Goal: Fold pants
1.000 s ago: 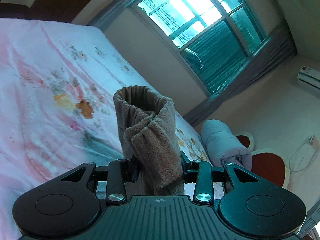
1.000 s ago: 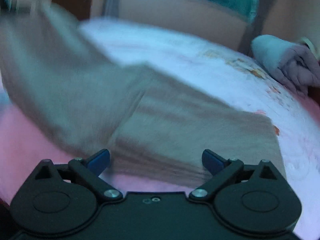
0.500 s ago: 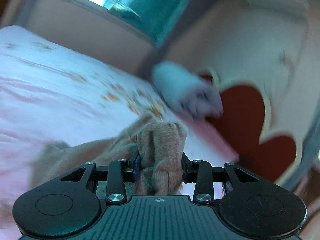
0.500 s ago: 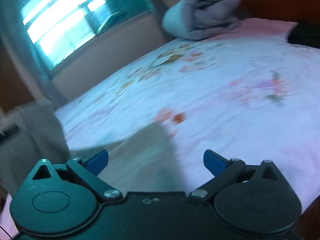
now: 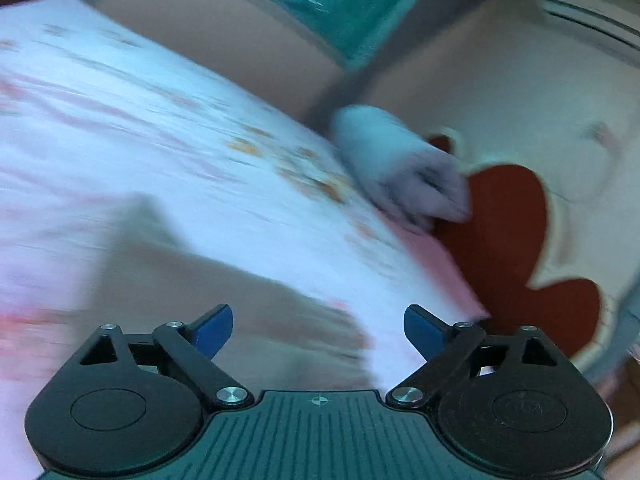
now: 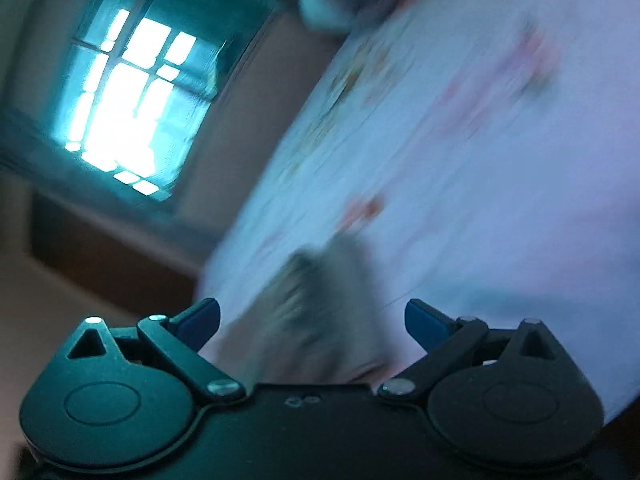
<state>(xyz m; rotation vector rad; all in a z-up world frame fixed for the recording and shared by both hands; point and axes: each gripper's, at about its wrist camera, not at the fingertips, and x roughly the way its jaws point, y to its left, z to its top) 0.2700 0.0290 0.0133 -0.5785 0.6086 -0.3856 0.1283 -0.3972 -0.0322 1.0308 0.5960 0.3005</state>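
Left wrist view is smeared by motion, yet the left gripper (image 5: 318, 326) plainly has its blue-tipped fingers (image 5: 212, 328) spread wide with nothing between them. Taking the bed sheet (image 5: 168, 120) as the landmark, the brown pants (image 5: 208, 284) lie flat on it, spread across its near part just beyond the fingertips. At the sheet's far right edge sits a rolled grey blanket (image 5: 404, 168), and right of that stands a red headboard (image 5: 504, 232) with a cream scalloped border. Right wrist view is tilted and equally blurred: a bright window (image 6: 124, 108) shows to the left of the sheet (image 6: 480, 160). The right gripper (image 6: 312, 324) is likewise parted and empty, and a bunched end of the pants (image 6: 316, 312) rests on the sheet's near edge, between and just ahead of its fingers.
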